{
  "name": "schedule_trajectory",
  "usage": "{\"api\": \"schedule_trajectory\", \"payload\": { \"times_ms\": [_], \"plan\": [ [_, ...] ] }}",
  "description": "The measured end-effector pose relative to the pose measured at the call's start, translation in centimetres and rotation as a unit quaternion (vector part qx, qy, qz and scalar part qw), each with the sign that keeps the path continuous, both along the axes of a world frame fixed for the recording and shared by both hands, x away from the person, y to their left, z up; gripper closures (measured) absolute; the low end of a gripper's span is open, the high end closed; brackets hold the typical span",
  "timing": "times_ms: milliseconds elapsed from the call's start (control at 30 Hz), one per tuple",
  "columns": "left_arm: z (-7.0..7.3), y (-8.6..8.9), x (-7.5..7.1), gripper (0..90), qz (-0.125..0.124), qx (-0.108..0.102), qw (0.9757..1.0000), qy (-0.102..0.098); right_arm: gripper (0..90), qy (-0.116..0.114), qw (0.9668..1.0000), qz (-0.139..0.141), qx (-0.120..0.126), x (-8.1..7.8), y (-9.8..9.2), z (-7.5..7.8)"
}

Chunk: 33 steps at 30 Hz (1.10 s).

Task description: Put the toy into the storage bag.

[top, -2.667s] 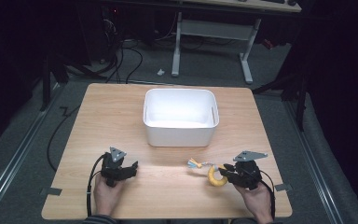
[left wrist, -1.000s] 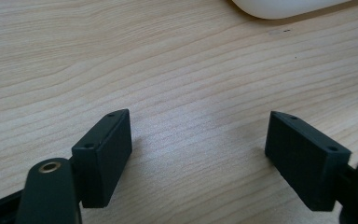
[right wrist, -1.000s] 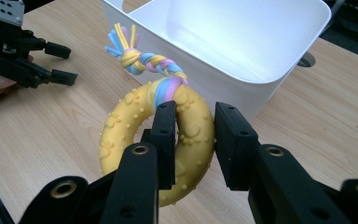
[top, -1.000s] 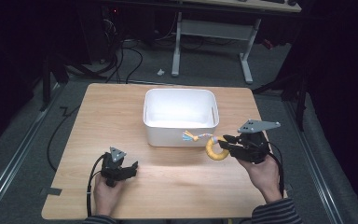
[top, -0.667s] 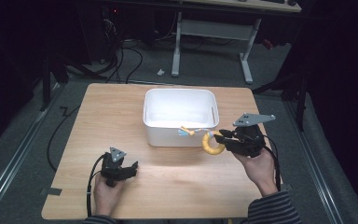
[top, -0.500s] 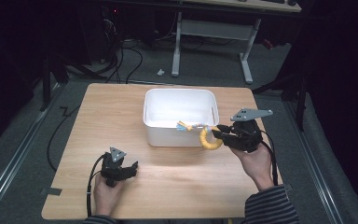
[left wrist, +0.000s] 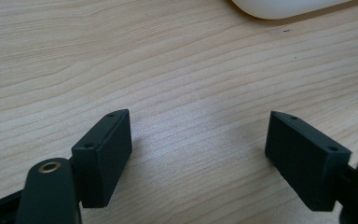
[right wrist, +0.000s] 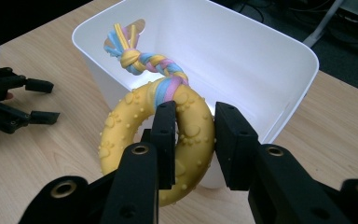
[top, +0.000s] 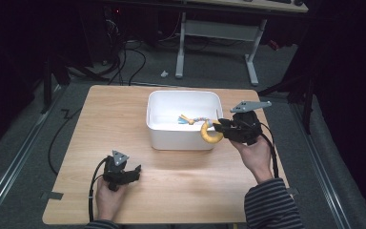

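A yellow knobbly ring toy (top: 210, 135) (right wrist: 121, 135) with a pastel braided rope (top: 190, 120) (right wrist: 142, 60) hangs at the right wall of the white bin (top: 176, 138) (right wrist: 279, 56). Its rope reaches in over the rim. My right gripper (top: 220, 130) (right wrist: 193, 112) is shut on the ring's tube, held in the air just right of the bin. At the table's front left my left gripper (top: 134, 171) (left wrist: 198, 140) rests low on the wood, open, with nothing between its jaws. It appears too in the right gripper view, as the left gripper (right wrist: 46, 100) at the left edge.
The wooden table (top: 195, 181) (left wrist: 177, 60) has bare room in front of the bin and to its left. The bin's bottom corner (left wrist: 279, 4) lies just ahead of the left jaws. Beyond the table are a dark floor, cables and a desk frame (top: 250, 57).
My right gripper has carried the ring toy up from the table's front right toward the bin; its rope now hangs over the rim. The left gripper has stayed put.
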<state>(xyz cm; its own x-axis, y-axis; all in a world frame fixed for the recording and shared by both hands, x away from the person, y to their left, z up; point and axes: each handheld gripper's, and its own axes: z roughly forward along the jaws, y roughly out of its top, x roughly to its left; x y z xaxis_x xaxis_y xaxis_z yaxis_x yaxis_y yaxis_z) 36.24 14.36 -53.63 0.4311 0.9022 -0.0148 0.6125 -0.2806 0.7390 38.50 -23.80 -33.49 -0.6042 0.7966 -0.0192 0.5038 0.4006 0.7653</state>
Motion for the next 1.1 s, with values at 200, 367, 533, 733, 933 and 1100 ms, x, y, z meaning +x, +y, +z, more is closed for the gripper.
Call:
{"api": "schedule_trajectory", "payload": {
  "times_ms": [200, 367, 533, 733, 933, 1100],
  "plan": [
    [0.0, 0.0, 0.0, 23.2, 0.000, 0.000, 1.0000, 0.000, 70.8, -0.001, 1.0000, -0.009, -0.003, 1.1, 0.3, 0.1],
    [0.0, 0.0, 0.0, 23.2, 0.000, 0.000, 1.0000, 0.000, 70.8, -0.001, 0.9998, -0.019, -0.006, 2.1, 0.8, 0.0],
    [0.0, 0.0, 0.0, 23.2, 0.000, 0.000, 1.0000, 0.000, 70.8, 0.002, 0.9996, -0.027, -0.008, 2.9, 1.1, -0.3],
    [0.0, 0.0, 0.0, 23.1, -0.001, 0.001, 1.0000, 0.000, 70.8, 0.006, 0.9991, -0.040, -0.013, 4.1, 1.7, -0.8],
    [0.0, 0.0, 0.0, 23.1, 0.000, 0.001, 1.0000, 0.000, 70.7, 0.006, 0.9982, -0.051, -0.031, 5.0, 2.3, -1.3],
    [0.0, 0.0, 0.0, 23.2, 0.000, 0.001, 1.0000, 0.000, 70.7, 0.016, 0.9972, -0.062, -0.038, 6.0, 2.5, -2.1]
  ]
}}
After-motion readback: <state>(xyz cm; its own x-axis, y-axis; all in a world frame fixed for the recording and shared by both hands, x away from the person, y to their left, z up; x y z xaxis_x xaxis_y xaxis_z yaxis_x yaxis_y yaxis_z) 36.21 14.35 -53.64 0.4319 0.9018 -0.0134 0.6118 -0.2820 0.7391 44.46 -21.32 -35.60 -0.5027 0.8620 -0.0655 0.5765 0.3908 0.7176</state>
